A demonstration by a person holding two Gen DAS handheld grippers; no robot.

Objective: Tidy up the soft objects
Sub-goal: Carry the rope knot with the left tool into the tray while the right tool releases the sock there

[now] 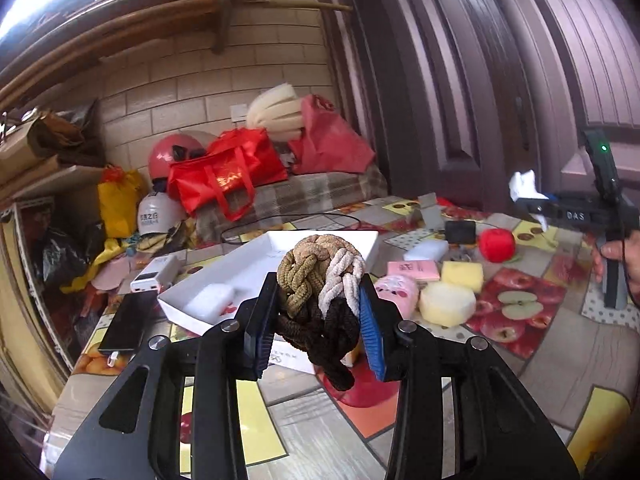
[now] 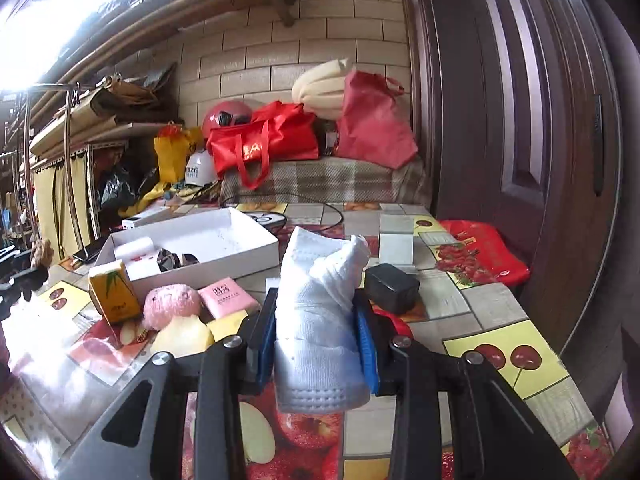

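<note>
Your left claw grips the braided tan, cream and brown rope ball; right claw grips a folded white cloth. Risk: the ball's dangling loops may snag the shallow white cardboard box ahead of the claw.

In the left wrist view, the lower right of the worktop is left bare. The centre is blocked by the white box, whose inside is partly taken up by a white block. To its right, passage is narrowed by a cluster: pink plush, round sponge, yellow sponge, red ball. In the right wrist view, open worktop is seen at lower right, bounded by the door.
</note>
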